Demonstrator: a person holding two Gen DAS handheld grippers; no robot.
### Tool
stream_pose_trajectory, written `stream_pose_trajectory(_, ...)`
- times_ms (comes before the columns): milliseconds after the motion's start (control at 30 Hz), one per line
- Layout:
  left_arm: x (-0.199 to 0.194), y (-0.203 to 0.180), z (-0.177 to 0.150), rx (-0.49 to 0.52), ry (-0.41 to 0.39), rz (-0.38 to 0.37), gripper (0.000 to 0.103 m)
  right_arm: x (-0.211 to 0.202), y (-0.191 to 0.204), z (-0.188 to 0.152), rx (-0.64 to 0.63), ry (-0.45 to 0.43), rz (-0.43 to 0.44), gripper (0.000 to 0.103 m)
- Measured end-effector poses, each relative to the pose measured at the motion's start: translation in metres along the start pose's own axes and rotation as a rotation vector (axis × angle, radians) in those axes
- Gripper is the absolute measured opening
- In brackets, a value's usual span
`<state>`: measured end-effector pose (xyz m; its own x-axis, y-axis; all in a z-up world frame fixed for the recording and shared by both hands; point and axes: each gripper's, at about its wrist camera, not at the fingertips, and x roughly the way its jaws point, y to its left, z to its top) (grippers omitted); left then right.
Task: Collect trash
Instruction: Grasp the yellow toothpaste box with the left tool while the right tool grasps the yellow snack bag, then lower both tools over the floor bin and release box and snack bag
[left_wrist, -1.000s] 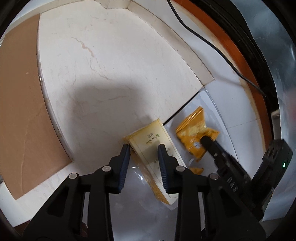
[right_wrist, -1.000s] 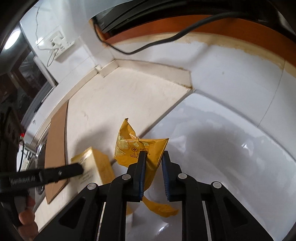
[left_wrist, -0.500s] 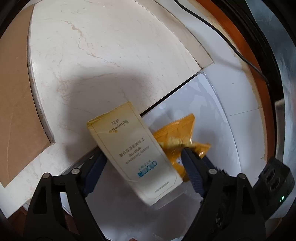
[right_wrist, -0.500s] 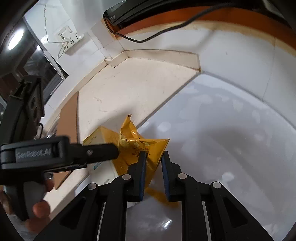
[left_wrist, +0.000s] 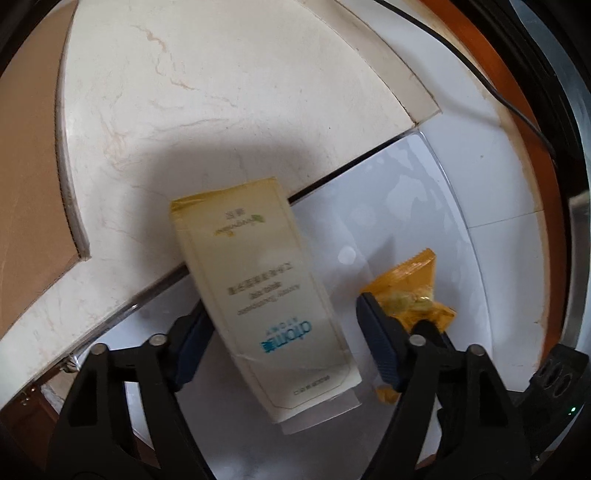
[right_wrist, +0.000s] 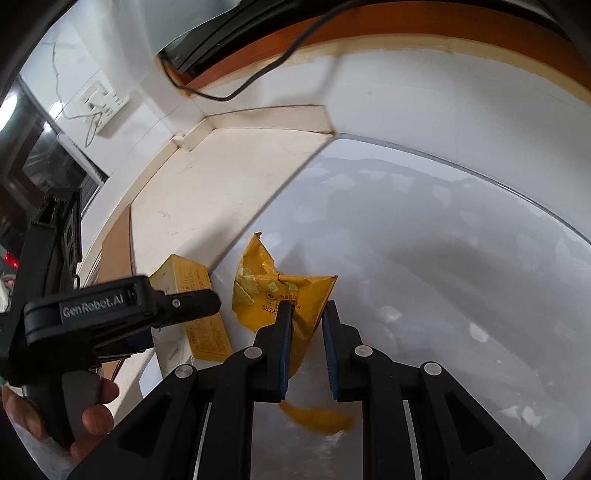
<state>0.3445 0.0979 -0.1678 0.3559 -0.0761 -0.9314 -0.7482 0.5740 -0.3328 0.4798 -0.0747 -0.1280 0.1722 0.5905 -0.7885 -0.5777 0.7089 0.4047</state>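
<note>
The left gripper is closing, its fingers straddling the cream carton, whose long axis runs away from them. The right gripper, nearly shut, pinches the yellow cracker wrapper above the white counter.

Box: pale cream, yellow edges, blue logo, grey print. Wrapper: orange-yellow, dark lettering, pale cracker pictures. Bench: cream marble, thin tan veins; brown panel at 9 o'clock. Glossy white surface at 3 o'clock. Orange-brown trim at 12 o'clock, black cable across it. Both grippers black, dark blue pads.
</note>
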Motion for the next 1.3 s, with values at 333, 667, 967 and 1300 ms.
stream_pose_trajectory(333, -0.016, -0.011, -0.024, 0.128, -0.02, 0.047, 0.046, -0.024, -0.004, -0.01, 0.021, -0.039, -0.024, 0.016)
stream_pose_trajectory(667, -0.062, 0.012, -0.068, 0.311, -0.044, 0.042, 0.046, -0.07, 0.02, -0.055, 0.046, -0.104, -0.075, 0.016)
stream_pose_trajectory(967, -0.107, 0.086, -0.114, 0.46, -0.017, 0.0, 0.046, -0.123, 0.074, -0.145, 0.113, -0.169, -0.151, 0.016)
stream_pose_trajectory(1300, -0.13, 0.163, -0.163, 0.634, 0.015, -0.019, 0.046, -0.143, 0.157, -0.275, 0.171, -0.187, -0.238, 0.016)
